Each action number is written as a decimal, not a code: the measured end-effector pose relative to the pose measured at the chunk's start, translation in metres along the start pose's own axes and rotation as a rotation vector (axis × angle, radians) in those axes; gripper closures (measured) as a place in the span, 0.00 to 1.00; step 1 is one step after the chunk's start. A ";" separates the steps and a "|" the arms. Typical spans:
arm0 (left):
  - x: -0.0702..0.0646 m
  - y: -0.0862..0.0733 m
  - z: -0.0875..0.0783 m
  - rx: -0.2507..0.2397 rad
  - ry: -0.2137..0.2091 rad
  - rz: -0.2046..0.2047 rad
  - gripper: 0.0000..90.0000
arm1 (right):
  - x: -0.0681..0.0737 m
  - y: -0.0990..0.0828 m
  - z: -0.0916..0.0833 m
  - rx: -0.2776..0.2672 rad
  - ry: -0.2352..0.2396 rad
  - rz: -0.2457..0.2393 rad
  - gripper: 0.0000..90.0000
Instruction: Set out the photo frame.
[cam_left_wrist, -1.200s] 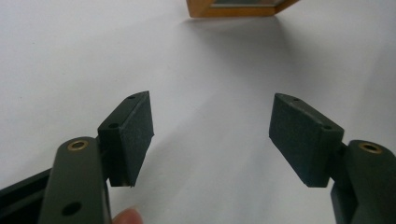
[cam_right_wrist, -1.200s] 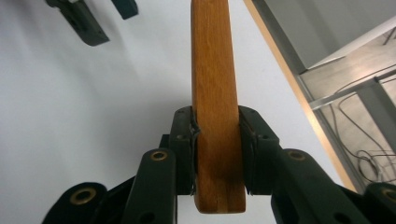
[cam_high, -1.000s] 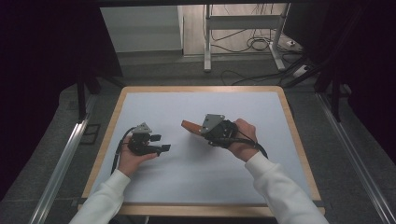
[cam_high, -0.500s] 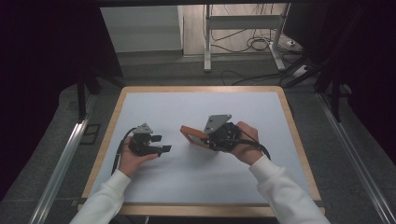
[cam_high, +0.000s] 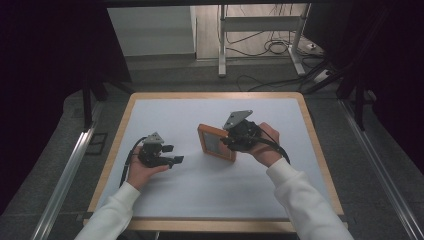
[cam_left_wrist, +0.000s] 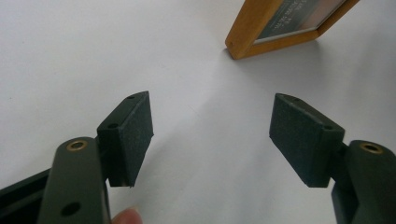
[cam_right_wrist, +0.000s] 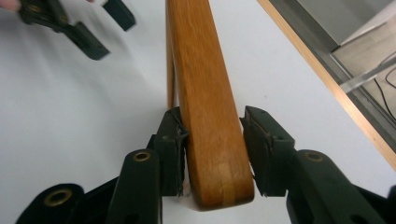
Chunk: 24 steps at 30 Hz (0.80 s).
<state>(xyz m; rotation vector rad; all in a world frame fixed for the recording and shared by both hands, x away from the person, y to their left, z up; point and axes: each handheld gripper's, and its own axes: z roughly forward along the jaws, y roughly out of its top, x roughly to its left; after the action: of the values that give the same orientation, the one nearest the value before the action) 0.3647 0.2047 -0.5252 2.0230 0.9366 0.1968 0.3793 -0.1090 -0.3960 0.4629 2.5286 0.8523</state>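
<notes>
In the right gripper view, the right gripper (cam_right_wrist: 212, 154) is clamped on the edge of a wooden picture frame (cam_right_wrist: 205, 116), one pad against each face of its smooth, honey-coloured rail with rounded corners. From above, the frame (cam_high: 216, 142) stands tilted near the middle of the white table (cam_high: 200, 195), showing a grey pane inside its orange-brown border. The left gripper (cam_high: 172, 154) is held in the left hand (cam_high: 142, 169) just above the table, well apart from the frame, with its jaws spread wide and nothing between them (cam_left_wrist: 212, 135). The frame's lower corner (cam_left_wrist: 280, 28) touches the surface beyond it.
</notes>
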 end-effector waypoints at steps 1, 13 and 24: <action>0.000 0.000 0.000 -0.001 0.001 0.000 0.33 | -0.002 -0.001 0.002 0.002 -0.003 0.005 0.65; 0.000 -0.001 0.002 0.004 0.000 0.006 0.33 | -0.027 -0.010 0.017 -0.050 -0.036 0.070 0.59; -0.001 -0.001 0.003 0.012 -0.002 0.017 0.33 | -0.050 -0.018 0.033 -0.050 -0.069 0.184 0.46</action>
<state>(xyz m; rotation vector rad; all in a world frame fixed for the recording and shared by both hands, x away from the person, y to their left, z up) 0.3653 0.2024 -0.5277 2.0424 0.9221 0.1991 0.4354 -0.1284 -0.4160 0.7055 2.4232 0.9463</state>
